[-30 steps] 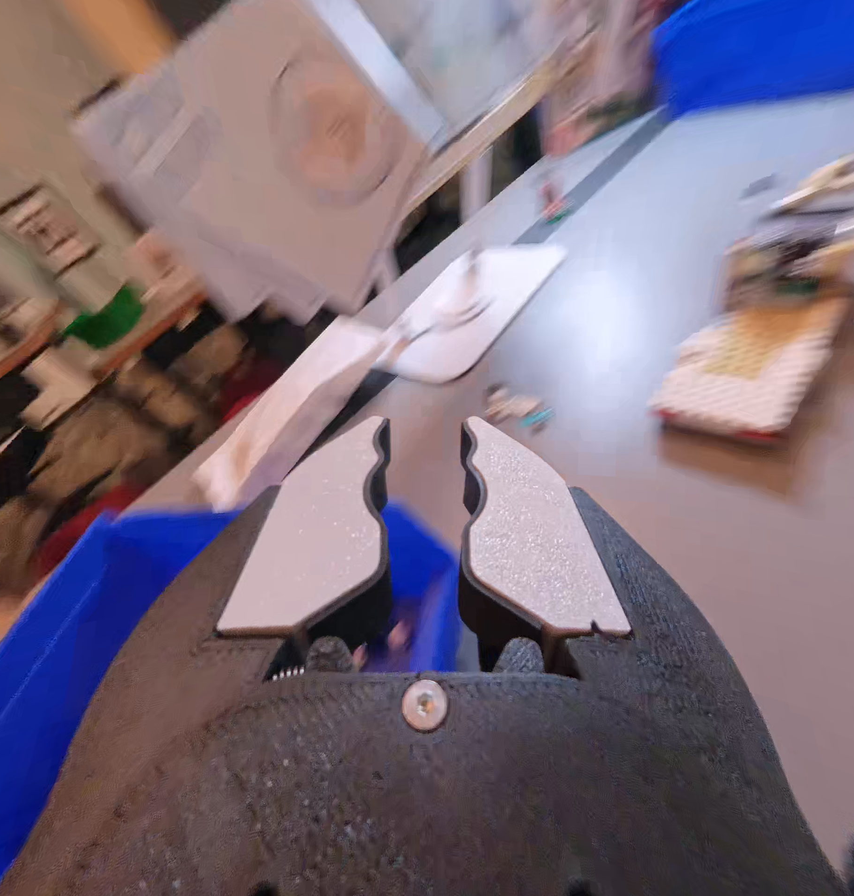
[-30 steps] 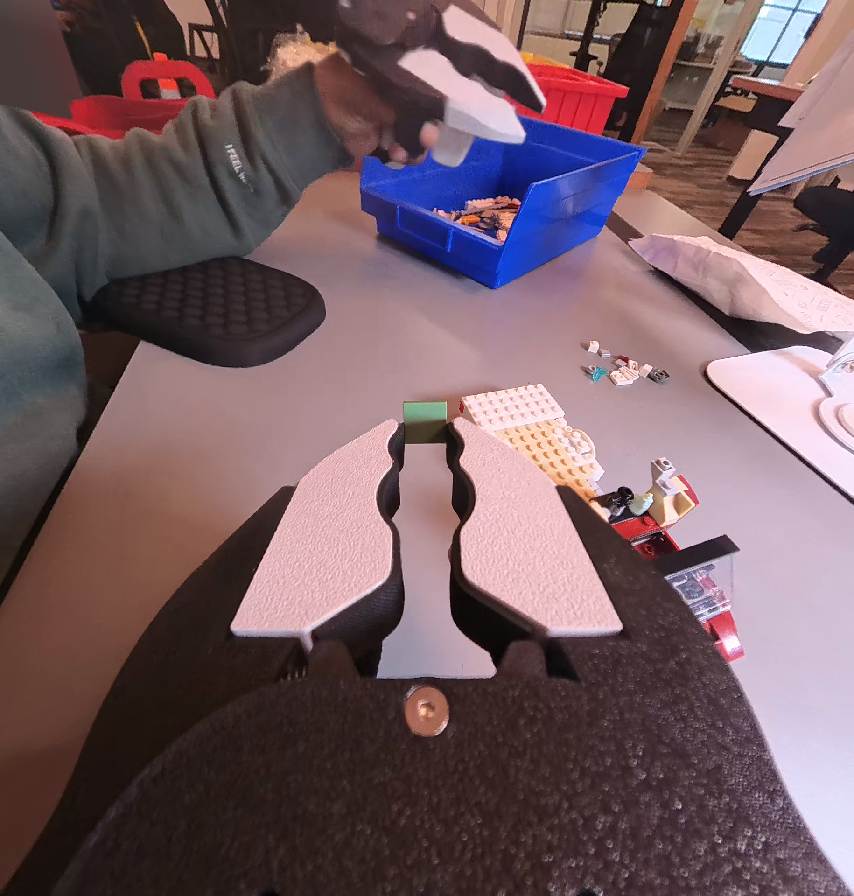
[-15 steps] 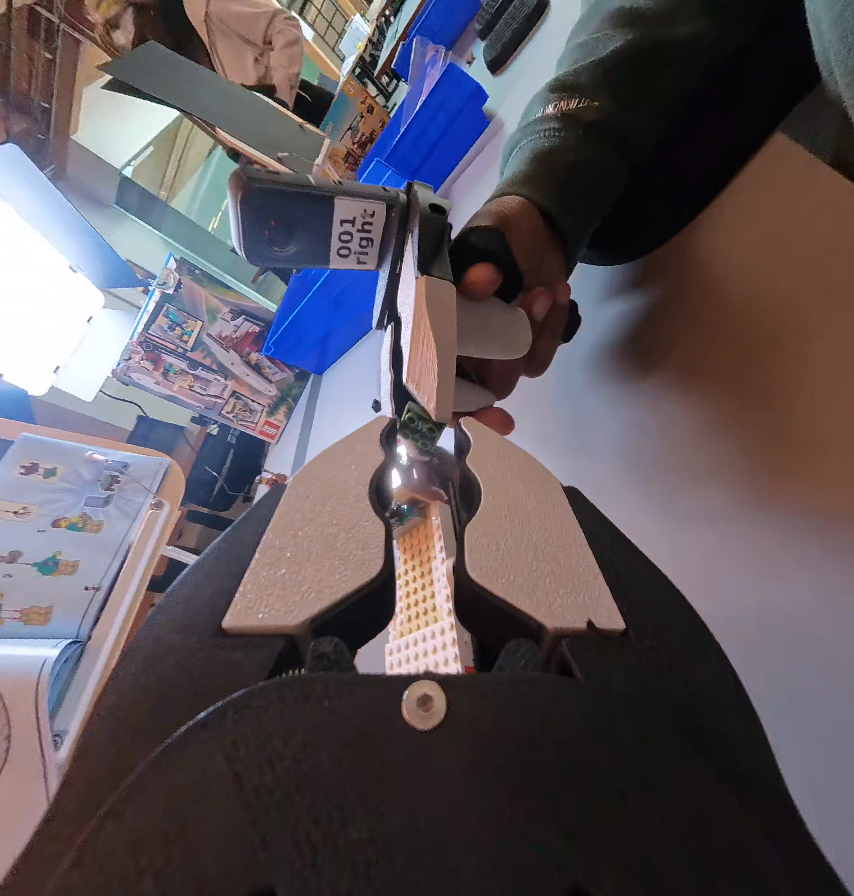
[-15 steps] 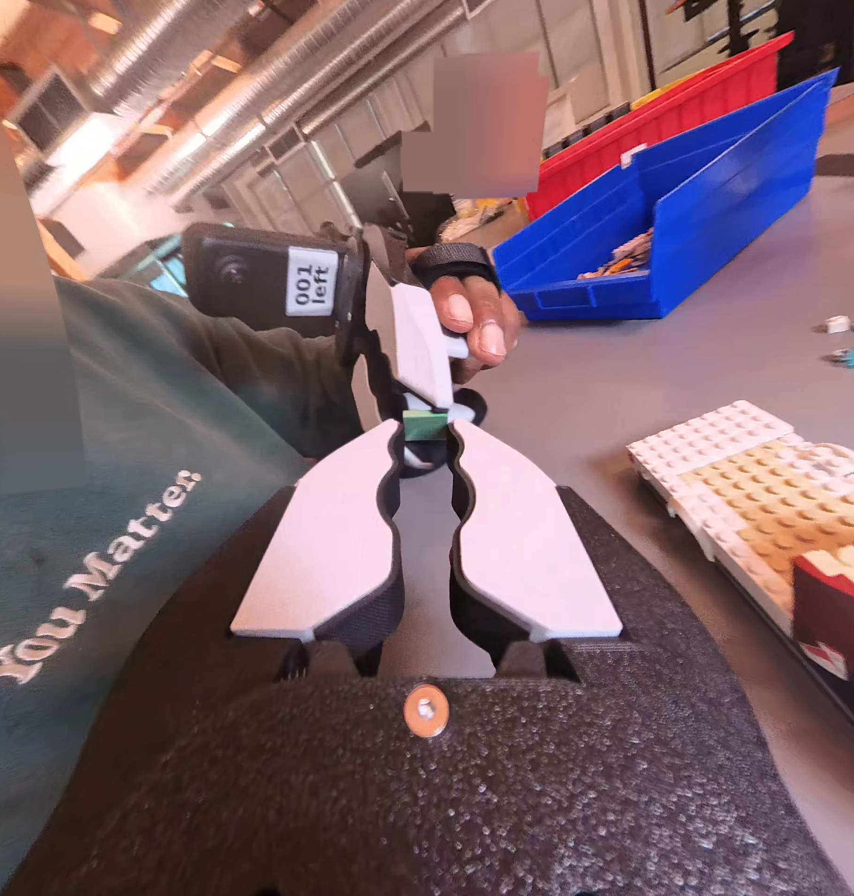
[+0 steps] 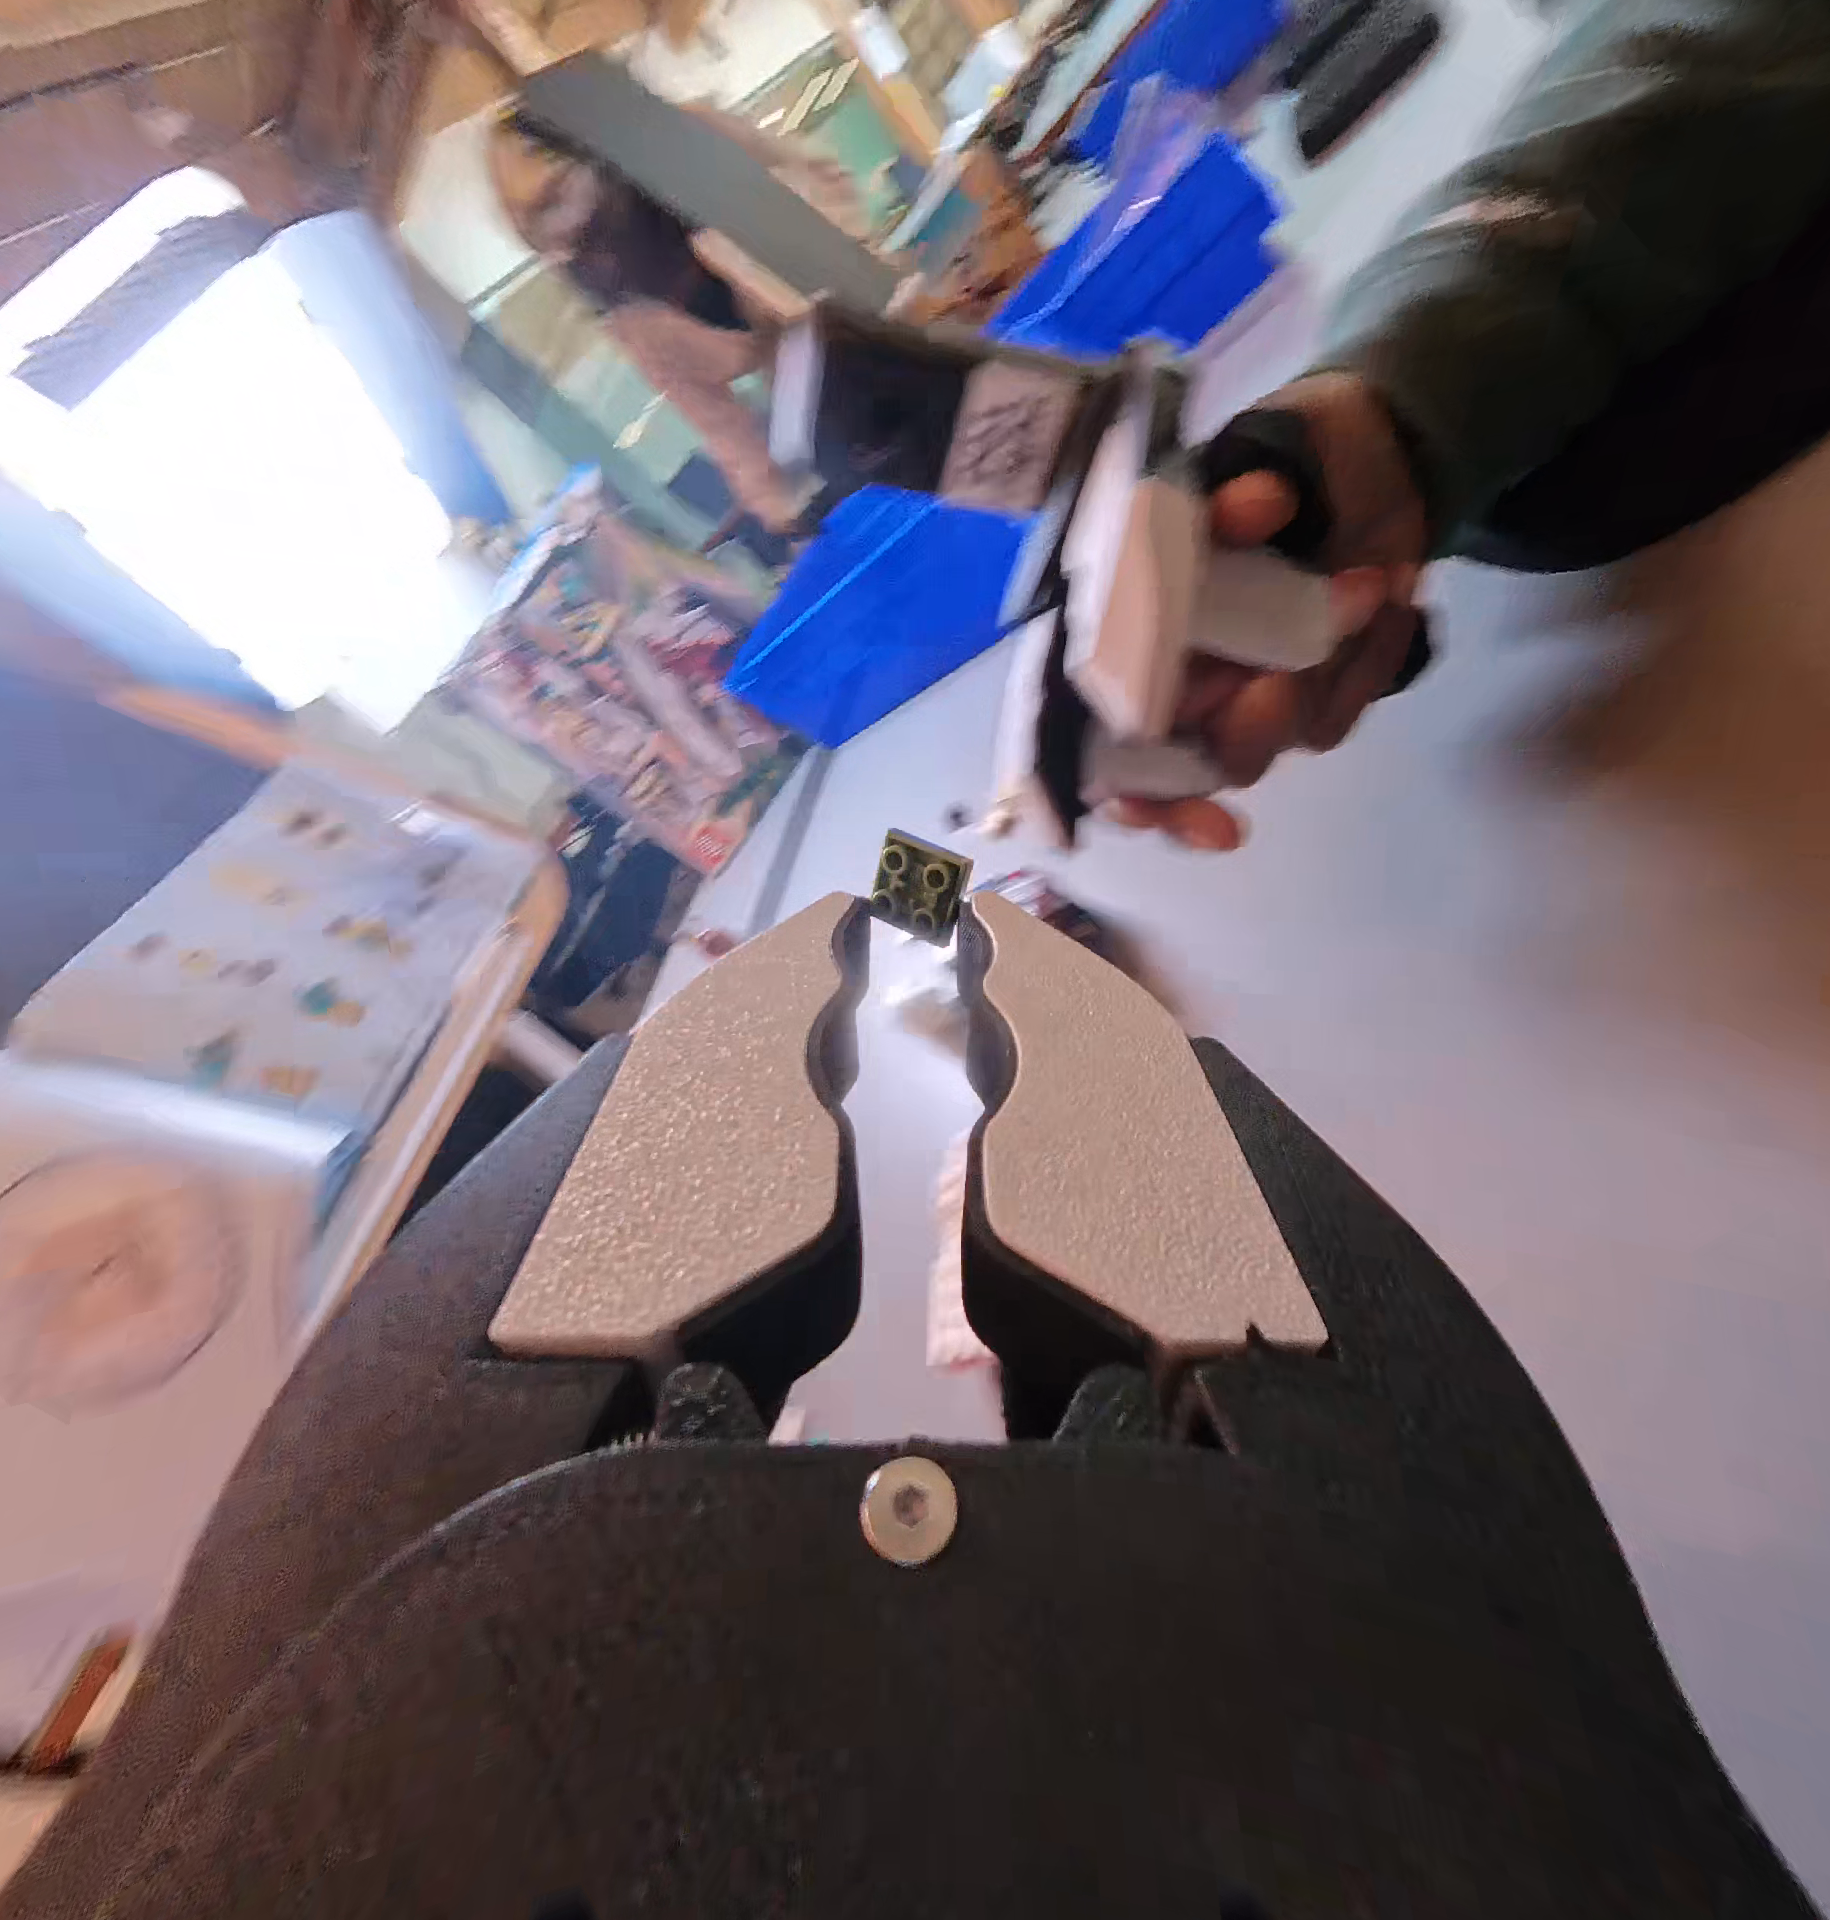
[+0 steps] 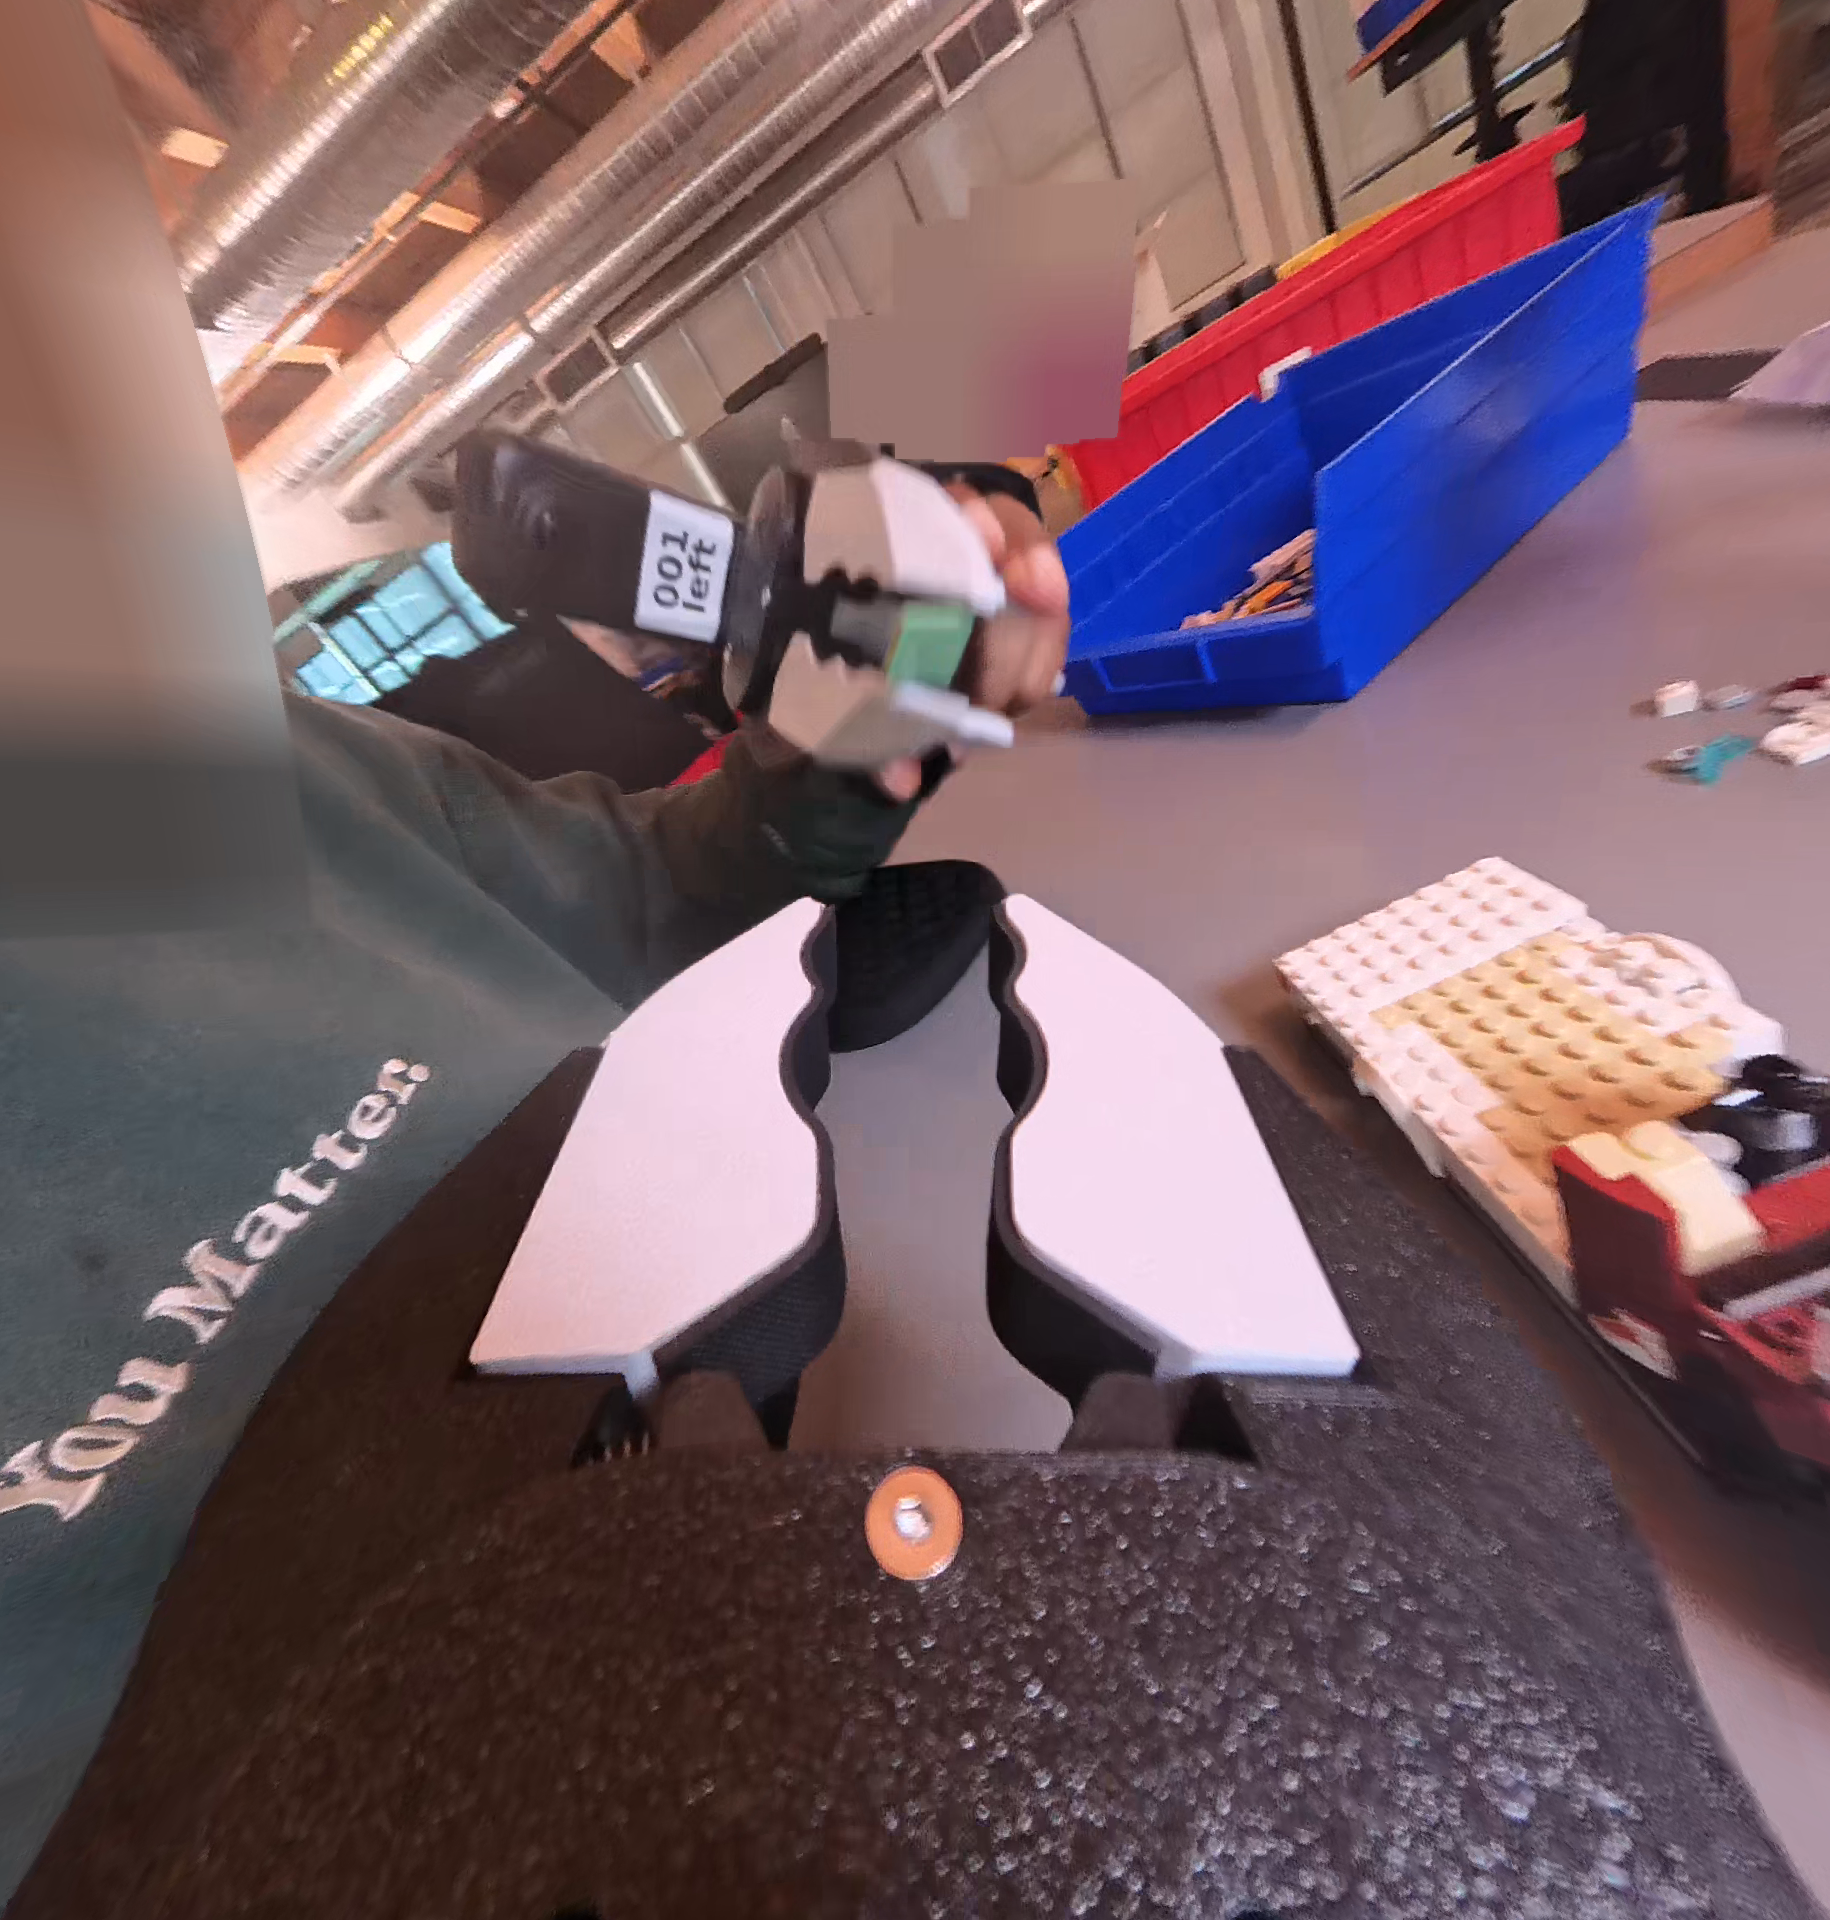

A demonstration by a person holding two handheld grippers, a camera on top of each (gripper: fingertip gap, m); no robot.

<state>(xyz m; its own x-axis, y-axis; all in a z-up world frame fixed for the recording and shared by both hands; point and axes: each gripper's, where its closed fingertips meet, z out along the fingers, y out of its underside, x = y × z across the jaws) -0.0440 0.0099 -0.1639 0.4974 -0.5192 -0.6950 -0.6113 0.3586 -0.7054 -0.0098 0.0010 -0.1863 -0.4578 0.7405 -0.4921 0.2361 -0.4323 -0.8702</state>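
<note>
Pinching a small square green plastic brick plate [image 5: 919, 886] by two opposite edges between the left gripper [image 5: 913, 914] fingertips, held in the air above the grey tabletop [image 6: 1306, 790], underside tubes facing the camera; likely light, rigid and slick, best taken flat on its parallel sides. Standing empty, jaws parted, right gripper [image 6: 909, 914] near white-and-tan studded baseplate [image 6: 1493, 1018], blue plastic bin [image 6: 1410, 540] beyond.
</note>
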